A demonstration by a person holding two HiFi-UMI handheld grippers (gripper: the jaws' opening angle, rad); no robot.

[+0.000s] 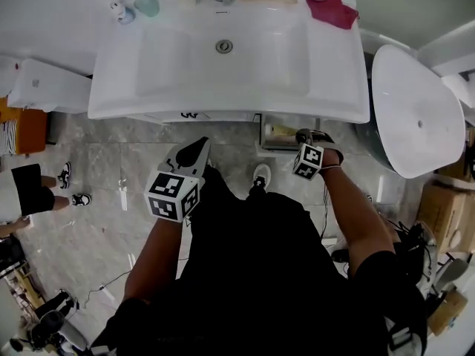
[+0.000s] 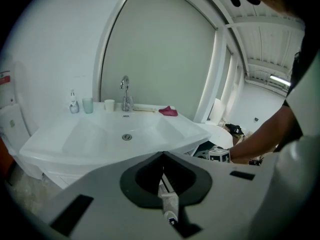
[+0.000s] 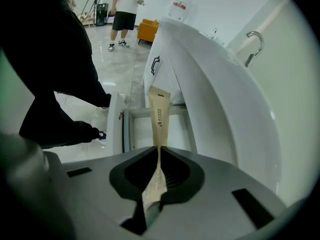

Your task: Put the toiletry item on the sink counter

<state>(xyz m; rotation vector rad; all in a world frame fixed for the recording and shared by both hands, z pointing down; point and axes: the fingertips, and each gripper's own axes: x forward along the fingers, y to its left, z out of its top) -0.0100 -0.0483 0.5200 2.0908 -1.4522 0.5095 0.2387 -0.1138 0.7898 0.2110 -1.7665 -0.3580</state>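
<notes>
2 pinched btwn jaws: tube (image 2: 169, 204) L gripper (image 2: 162, 155), sachet (image 3: 159, 111) R gripper (image 3: 159, 149)

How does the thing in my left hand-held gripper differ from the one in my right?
Colour: the left hand-held gripper holds a white tube; the right hand-held gripper holds a tan paper packet.
Reach: the tube stays behind the jaw tips; the packet sticks out well past them.
Shape: the tube is short, the packet long and flat.
Both are pinched between shut jaws.

Head view steeply down over the sink counter (image 1: 338, 80); both gripper views low beside it.
</notes>
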